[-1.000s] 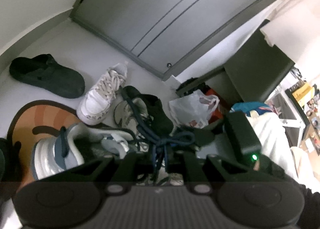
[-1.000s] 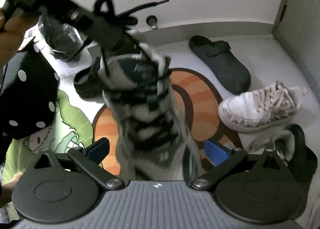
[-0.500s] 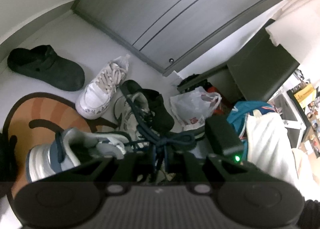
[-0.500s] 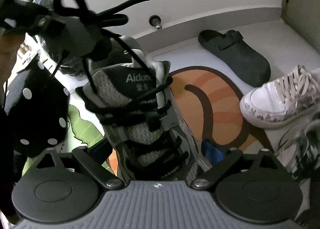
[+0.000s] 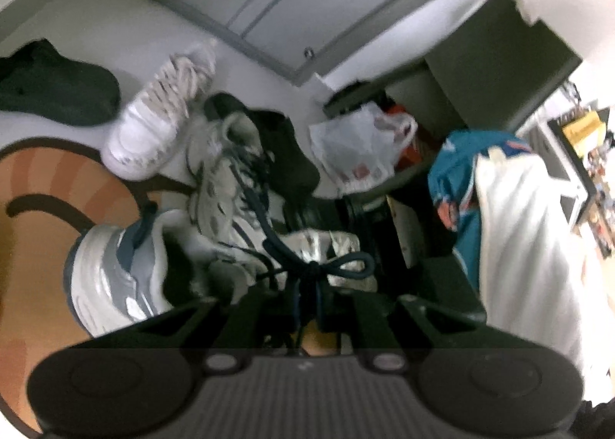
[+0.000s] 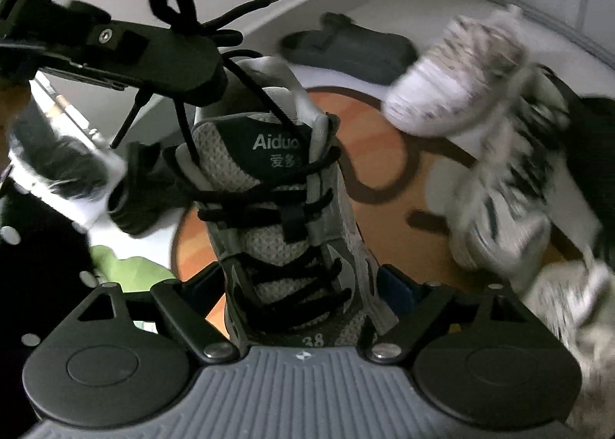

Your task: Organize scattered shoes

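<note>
Left hand-held gripper (image 6: 192, 66): clamped shut on black laces (image 6: 180, 12) of grey mesh lace-up sneaker (image 6: 284, 216). Right hand-held gripper (image 6: 303, 285): wide, closing, straddling sneaker forefoot; pad contact not discernible. Sneaker long axis along right gripper's pointing line, heel away. Beyond sneaker: round orange rug (image 6: 376, 154) on pale floor (image 6: 434, 5).

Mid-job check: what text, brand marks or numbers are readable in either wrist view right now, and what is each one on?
"Aiduo" with its end cut off by a lace: tongue of the grey sneaker.
Two Chinese characters under it: too small to read for certain.
"38": lower on the same sneaker.
Red print on the plastic bag: blurred, unreadable.
Shelf items at the right of the left wrist view: too blurred to read.
</note>
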A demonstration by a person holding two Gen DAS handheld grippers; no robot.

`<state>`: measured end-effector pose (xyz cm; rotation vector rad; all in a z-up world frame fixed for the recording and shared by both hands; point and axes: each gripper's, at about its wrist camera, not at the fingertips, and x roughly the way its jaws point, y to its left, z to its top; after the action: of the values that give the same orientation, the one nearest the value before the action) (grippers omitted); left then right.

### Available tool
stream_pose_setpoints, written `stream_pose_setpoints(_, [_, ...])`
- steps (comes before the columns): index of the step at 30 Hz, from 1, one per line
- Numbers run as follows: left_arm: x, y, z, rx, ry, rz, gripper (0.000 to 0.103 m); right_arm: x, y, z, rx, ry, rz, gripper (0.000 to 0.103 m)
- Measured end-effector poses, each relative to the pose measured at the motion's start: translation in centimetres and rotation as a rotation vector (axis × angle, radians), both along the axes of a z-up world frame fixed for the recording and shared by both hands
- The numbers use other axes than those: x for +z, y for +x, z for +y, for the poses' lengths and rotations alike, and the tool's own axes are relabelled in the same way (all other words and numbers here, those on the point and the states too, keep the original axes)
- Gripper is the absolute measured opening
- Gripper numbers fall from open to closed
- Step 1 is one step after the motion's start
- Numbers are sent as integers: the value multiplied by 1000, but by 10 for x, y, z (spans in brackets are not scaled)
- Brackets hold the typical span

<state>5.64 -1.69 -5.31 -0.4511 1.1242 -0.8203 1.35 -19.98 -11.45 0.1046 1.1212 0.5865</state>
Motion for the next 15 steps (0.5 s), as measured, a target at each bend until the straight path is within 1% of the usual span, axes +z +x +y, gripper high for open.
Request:
stream_pose_setpoints(3, [-8, -5, -21, -61, -1, 17, 7, -8, -18, -12, -105, 4, 34, 88])
stream_pose_setpoints(7, [-21, -12, -49, -140, -14, 33, 7, -17, -45, -29, -251, -21, 68, 88])
stream_pose_setpoints(10, [-33, -20, -72, -204, -22, 55, 7, -24, -63, -43, -328, -71, 84, 87])
stream_pose_setpoints(15, [-52, -33, -110, -311, -25, 71, 7, -37, -89, -61, -453, -111, 112, 87])
